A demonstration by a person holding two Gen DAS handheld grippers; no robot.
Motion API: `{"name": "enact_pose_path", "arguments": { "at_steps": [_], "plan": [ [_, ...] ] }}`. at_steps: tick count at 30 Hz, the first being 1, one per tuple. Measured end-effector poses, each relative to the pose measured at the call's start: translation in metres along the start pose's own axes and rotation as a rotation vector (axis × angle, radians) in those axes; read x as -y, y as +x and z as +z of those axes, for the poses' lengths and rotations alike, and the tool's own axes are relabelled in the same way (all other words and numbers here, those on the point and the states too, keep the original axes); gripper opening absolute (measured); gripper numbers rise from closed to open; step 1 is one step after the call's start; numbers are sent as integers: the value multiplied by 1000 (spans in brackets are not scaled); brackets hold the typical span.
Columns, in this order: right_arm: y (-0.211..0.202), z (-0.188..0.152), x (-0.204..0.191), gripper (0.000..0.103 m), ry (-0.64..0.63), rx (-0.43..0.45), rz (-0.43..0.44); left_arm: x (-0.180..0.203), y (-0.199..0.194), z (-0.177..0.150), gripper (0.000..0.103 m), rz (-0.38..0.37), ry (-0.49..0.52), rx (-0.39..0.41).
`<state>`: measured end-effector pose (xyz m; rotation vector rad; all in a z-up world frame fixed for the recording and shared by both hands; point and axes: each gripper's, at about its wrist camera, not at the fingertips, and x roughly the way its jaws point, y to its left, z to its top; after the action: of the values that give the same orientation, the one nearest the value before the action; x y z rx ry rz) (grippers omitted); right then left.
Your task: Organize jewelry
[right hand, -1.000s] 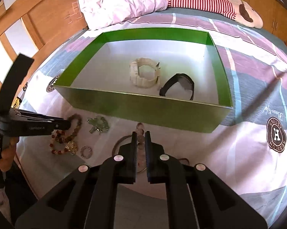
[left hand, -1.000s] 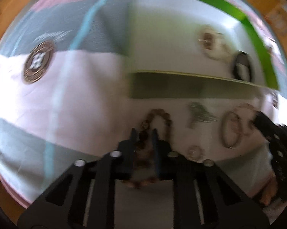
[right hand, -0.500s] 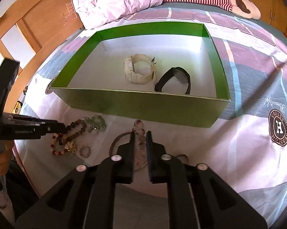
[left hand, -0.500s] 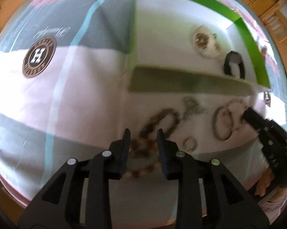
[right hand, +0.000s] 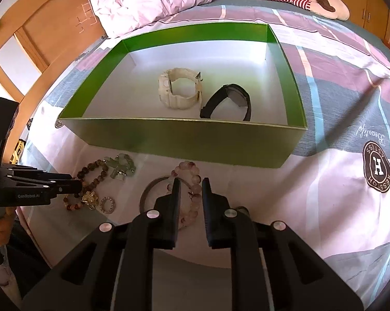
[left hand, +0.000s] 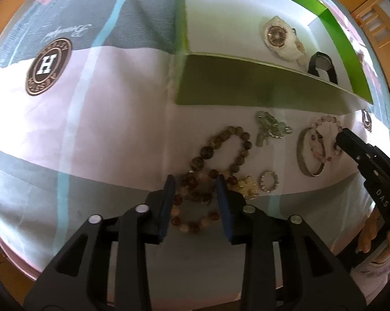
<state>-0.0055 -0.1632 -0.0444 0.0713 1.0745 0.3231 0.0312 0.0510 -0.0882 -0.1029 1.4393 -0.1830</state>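
Left wrist view: left gripper (left hand: 195,184) has jaws apart, straddling the brown bead bracelet (left hand: 215,155), a twisted loop of round, mottled, stone-like beads lying on the bed near its front edge. Looks lined up to pinch it, nothing clamped yet. A gold flower charm (left hand: 248,185) and small sparkly ring (left hand: 268,180) sit just beside; a silver-green cross pendant (left hand: 268,129) lies nearer the green box (left hand: 246,88). Right gripper (left hand: 350,142) reaches in w/ its tip at the pink bead bracelet (left hand: 322,142), which overlaps a thin metal bangle (left hand: 305,155).

Right wrist view: right gripper (right hand: 190,189) jaws apart over the pink bracelet (right hand: 192,181), glossy translucent beads. Inside the white-floored box (right hand: 195,134): chunky white watch (right hand: 180,90) and black strap watch (right hand: 228,101), probably the drop spot for the rest.
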Motion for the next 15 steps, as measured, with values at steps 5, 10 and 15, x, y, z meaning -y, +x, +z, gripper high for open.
{"name": "enact_pose_path", "arguments": {
  "at_steps": [5,10,15],
  "plan": [
    [1,-1,-1,16,-5,-3,-4,8,6,-1,12,1,19,52],
    [-1,-1,1,16,4,10,-7,15,-19,1,12,-86,12,150],
    [-5,2,10,16,44,30,-27,9,-42,2,12,-147,-6,224]
  ]
}}
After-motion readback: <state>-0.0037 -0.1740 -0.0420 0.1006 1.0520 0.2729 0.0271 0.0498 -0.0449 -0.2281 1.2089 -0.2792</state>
